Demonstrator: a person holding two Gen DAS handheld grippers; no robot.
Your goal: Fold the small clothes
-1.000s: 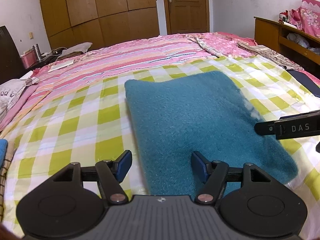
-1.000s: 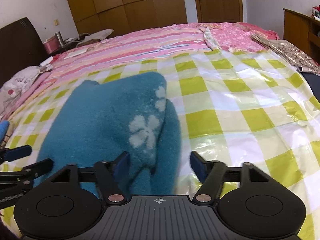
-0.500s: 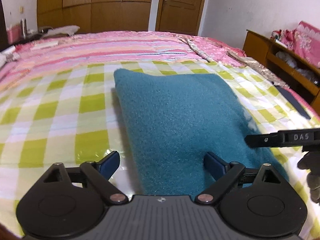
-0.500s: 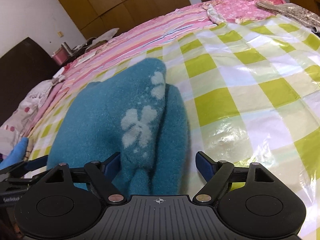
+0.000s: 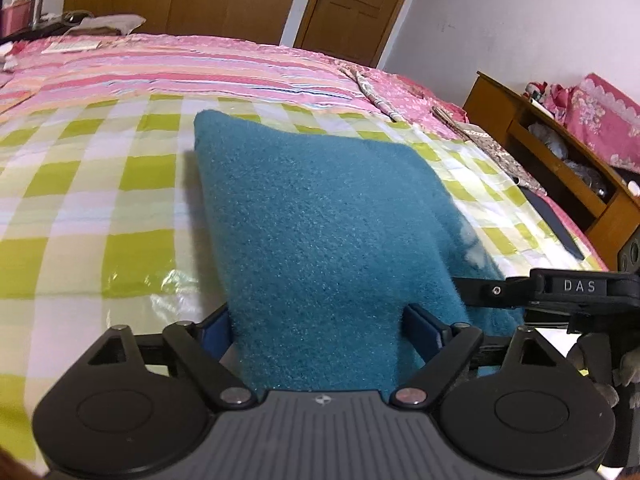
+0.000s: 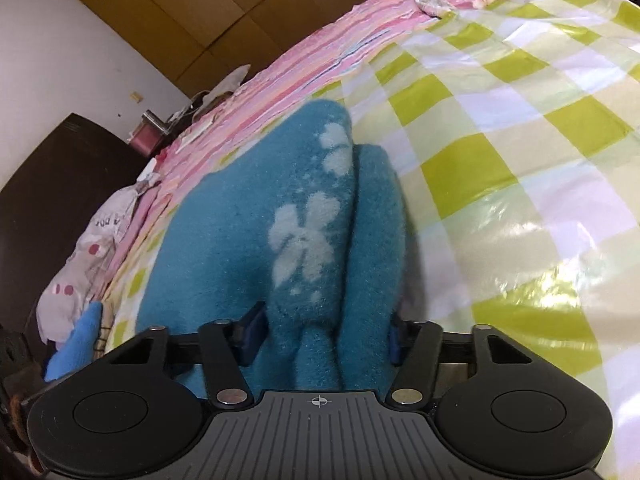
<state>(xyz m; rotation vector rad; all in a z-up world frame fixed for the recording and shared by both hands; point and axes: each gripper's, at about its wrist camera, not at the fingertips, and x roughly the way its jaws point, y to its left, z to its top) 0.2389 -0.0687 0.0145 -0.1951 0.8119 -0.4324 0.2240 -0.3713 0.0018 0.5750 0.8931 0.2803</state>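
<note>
At the far left of my right-hand view a dark headboard [image 6: 48,208] stands behind a printed pillow [image 6: 80,264], with a light blue cloth [image 6: 76,344] bunched below it. My left gripper [image 5: 320,330] sits low over the green-and-white checked sheet [image 5: 80,200], and the near edge of the teal fleece garment [image 5: 320,220] lies between its blue pads [image 5: 214,330]; the jaws are closing around that edge, both pads right against the fleece, though I cannot tell whether they press it yet. The garment lies folded flat on the sheet, running away from me toward the pink striped bedspread [image 5: 180,72]. Further right, my right gripper [image 6: 322,336] has the garment's other near corner between its fingers, the part with pale flower shapes [image 6: 304,240] and a doubled fold; its jaws are closing too, with the pile bulging up between them. From the left camera its black arm [image 5: 560,292] reaches in along the garment's right edge. Beyond it a wooden shelf unit [image 5: 552,168] lines the wall, and a brown door [image 5: 348,4] stands shut behind the bed.
</note>
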